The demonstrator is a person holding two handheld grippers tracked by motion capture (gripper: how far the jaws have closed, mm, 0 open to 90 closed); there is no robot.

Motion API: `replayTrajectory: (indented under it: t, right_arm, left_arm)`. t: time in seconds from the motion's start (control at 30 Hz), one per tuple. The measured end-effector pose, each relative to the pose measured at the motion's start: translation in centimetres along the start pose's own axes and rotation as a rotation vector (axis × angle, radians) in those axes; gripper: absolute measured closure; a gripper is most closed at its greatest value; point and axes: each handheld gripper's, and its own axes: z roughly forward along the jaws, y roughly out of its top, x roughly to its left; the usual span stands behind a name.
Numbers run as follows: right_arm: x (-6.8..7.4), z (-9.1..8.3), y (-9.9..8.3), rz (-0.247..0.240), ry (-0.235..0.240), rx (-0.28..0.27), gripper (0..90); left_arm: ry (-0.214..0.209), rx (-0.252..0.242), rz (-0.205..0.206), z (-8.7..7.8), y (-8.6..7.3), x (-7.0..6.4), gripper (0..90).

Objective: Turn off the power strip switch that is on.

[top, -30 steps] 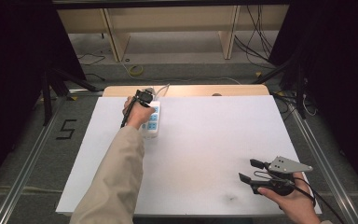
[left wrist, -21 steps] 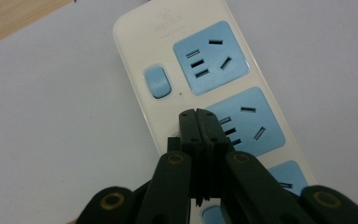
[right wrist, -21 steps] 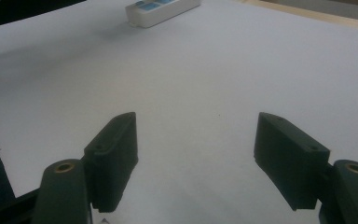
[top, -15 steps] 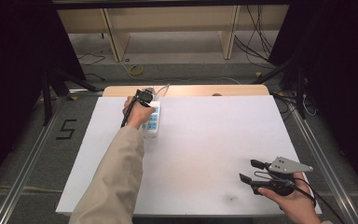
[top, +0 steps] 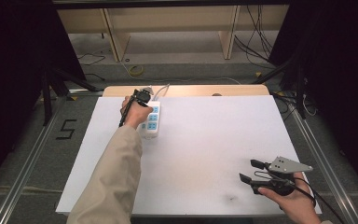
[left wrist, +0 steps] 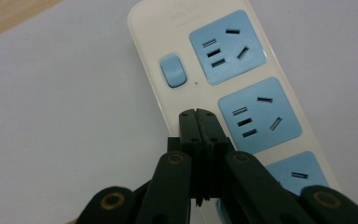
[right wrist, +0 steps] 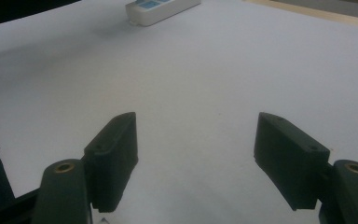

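Table [top: 205,154]: broad white rectangular top, a strip of pale wood along its far edge.

Power strip [top: 151,119]: white plastic bar with square blue socket faces and a small blue rocker switch [left wrist: 173,71]. It lies flat at the far left of the table, lengthwise toward the wooden strip, its cord leaving the far end. In the right gripper view it shows far off [right wrist: 161,10] at the top of the white surface.

Left gripper [left wrist: 199,114]: black two-jaw tool held in the person's left hand [top: 134,112], beige sleeve behind. Its jaws are pressed together, nothing between them. The joined tips point down at the strip's white casing, beside the middle blue socket and just below the switch; whether they touch the casing cannot be told.

Right gripper [top: 247,171]: black tool with a grey three-cornered plate on top, held in the right hand at the near right corner of the table, well apart from the power strip. Its jaws are spread wide over bare white surface, holding nothing.
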Motion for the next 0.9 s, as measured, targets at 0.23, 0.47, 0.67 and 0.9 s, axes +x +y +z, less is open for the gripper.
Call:
replayTrajectory:
  t: [0.23, 0.47, 0.67, 0.9]
  right_arm:
    - [0.11, 0.08, 0.06, -0.005, 0.004, 0.004, 30.6]
    - [0.05, -0.01, 0.01, -0.003, 0.002, -0.001, 30.6]
    - [0.1, 0.1, 0.07, -0.006, 0.007, 0.004, 30.6]
    - [0.13, 0.19, 0.11, -0.008, 0.011, 0.005, 30.6]
  left_arm:
    - [0.0, 0.004, 0.006, 0.06, 0.07, -0.1, 90.0]
    - [0.006, 0.009, -0.001, 0.11, 0.04, 0.08, 90.0]
    - [0.001, 0.011, -0.007, 0.12, 0.02, 0.15, 90.0]
    - [0.009, 0.032, 0.007, 0.17, 0.05, 0.04, 90.0]
